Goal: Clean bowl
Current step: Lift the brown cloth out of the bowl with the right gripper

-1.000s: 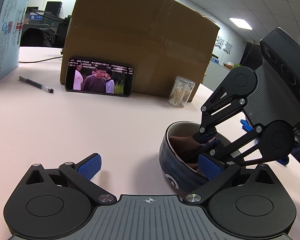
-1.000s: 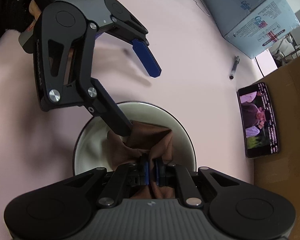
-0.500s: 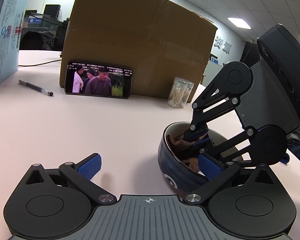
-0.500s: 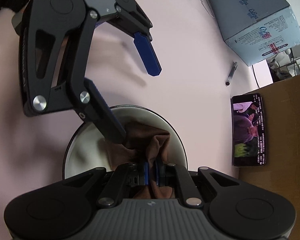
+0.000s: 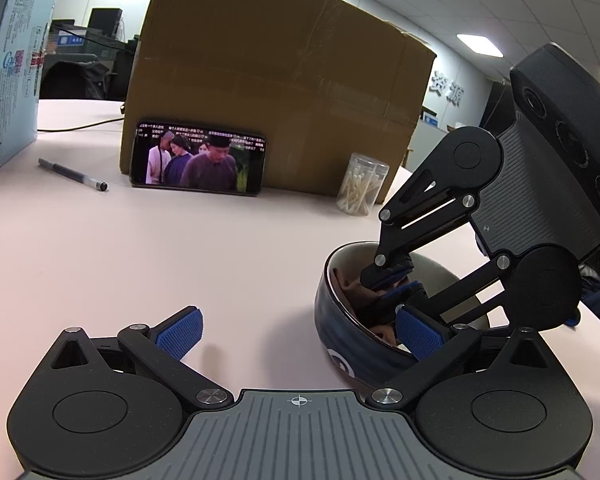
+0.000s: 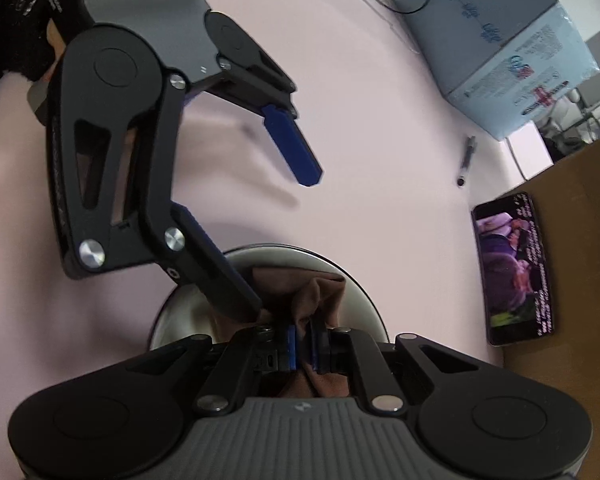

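We held a gripper in each hand over a pale pink desk [image 5: 180, 248]. The dark blue bowl [image 5: 352, 344] sat on the desk, low and to the right in the left wrist view. From the right wrist view we looked straight down into the bowl [image 6: 356, 284], and its inside was light grey.

Our right gripper [image 6: 303, 347] reached down into the bowl. Its two blue pads were pressed close together, and they pinched a brown cloth [image 6: 312, 292] between them. The cloth was bunched up inside the bowl. In the left wrist view, the right gripper [image 5: 396, 280] came in from the right and dipped over the rim, with a bit of the cloth [image 5: 352, 286] showing under it.

Our left gripper [image 5: 298, 330] was spread wide apart. One blue pad sat inside the bowl's near rim, and the other hung over the bare desk, well away from the bowl. We could not tell if the pad touched the rim.

Farther back stood a big cardboard box [image 5: 276, 100]. A phone [image 5: 198, 160] leaned against it, showing a video. A pen [image 5: 72, 174] lay to the left of the phone, and a clear jar of cotton swabs [image 5: 362, 184] stood to the right. A light blue box [image 5: 8, 92] stood at the far left.
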{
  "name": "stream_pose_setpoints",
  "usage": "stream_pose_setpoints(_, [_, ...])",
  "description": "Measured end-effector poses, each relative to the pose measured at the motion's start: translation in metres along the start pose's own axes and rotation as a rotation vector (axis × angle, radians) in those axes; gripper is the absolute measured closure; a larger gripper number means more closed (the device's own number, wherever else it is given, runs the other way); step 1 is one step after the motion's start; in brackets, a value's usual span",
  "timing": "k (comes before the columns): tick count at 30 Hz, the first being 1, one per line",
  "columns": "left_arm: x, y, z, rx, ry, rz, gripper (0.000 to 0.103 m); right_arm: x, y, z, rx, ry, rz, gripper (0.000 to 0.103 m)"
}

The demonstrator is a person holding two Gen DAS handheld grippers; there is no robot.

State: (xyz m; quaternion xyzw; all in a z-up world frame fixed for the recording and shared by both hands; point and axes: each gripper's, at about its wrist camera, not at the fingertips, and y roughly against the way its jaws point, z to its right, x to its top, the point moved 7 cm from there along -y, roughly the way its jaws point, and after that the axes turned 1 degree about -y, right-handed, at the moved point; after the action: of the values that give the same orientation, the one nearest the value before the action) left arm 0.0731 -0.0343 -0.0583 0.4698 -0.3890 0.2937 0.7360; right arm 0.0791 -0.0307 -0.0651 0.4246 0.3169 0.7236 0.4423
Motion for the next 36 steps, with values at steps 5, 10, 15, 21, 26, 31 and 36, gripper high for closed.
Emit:
stream_pose_setpoints(5, [0.0, 0.0, 0.0, 0.001, -0.003, 0.003, 0.0, -0.013, 0.012, 0.004, -0.075, -0.1, 0.071, 0.097])
stream_pose_setpoints(10, [0.0, 0.0, 0.0, 0.001, -0.003, 0.004, 0.0, -0.034, 0.056, 0.016, -0.151, -0.373, 0.327, 0.097])
stream_pose_setpoints(15, [0.0, 0.0, -0.001, 0.0, 0.001, 0.004, 0.0, -0.063, 0.103, 0.025, -0.278, -0.639, 0.588, 0.097])
stream_pose_setpoints(21, [0.0, 0.0, -0.002, -0.002, 0.013, 0.0, 0.0, -0.093, 0.156, 0.0, -0.399, -0.828, 0.808, 0.097])
stream_pose_setpoints(26, [0.001, 0.0, -0.002, 0.003, 0.011, 0.004, 0.0, -0.095, 0.164, -0.033, -0.339, -0.798, 0.749, 0.095])
stream_pose_setpoints(31, [0.001, 0.001, -0.001, 0.011, -0.004, 0.012, 0.0, -0.102, 0.128, -0.07, -0.19, -0.731, 0.429, 0.094])
stream_pose_setpoints(36, [0.001, 0.001, 0.0, 0.012, -0.006, 0.012, 0.0, -0.111, 0.127, -0.103, -0.068, -0.727, 0.335, 0.052])
